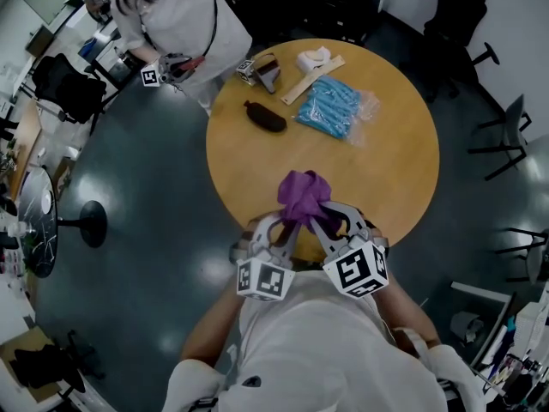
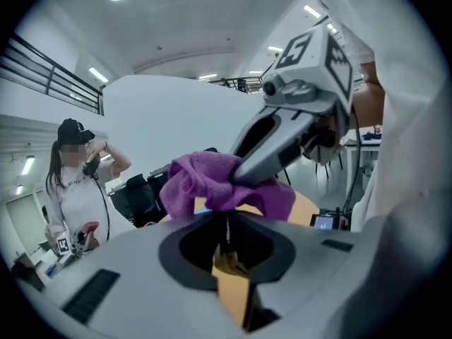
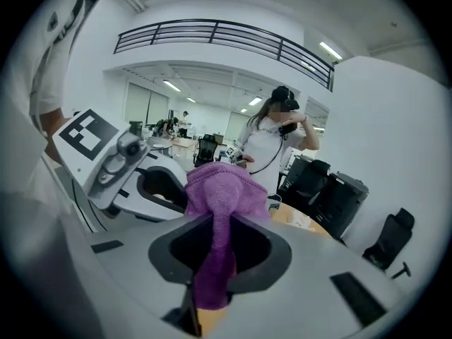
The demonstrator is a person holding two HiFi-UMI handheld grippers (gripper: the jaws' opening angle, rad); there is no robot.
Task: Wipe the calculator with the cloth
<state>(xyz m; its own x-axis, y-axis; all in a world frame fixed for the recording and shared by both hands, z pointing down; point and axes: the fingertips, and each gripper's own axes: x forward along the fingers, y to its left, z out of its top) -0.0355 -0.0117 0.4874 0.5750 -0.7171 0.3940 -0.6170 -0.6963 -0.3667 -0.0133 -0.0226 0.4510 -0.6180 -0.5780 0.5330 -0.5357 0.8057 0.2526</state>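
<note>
Over the near edge of the round desk point(image 1: 403, 170), the purple cloth point(image 1: 302, 196) is bunched, gripped from both sides. Left claw point(image 2: 227, 215) is pressed nearly together, pinching a thin fold of the cloth at its tips, and the bulk of the cloth sits just past them. Right claw point(image 3: 215, 221) is pinching a longer strip: the cloth runs down between its jaws and bulges out beyond the tips. Both claws meet almost tip to tip at the cloth. On the far side of the desk are a blue packet point(image 1: 330, 108), a dark pouch point(image 1: 265, 116) and a wooden ruler point(image 1: 313, 79). A person point(image 1: 184, 15) stands beyond the desk's far left edge.
</note>
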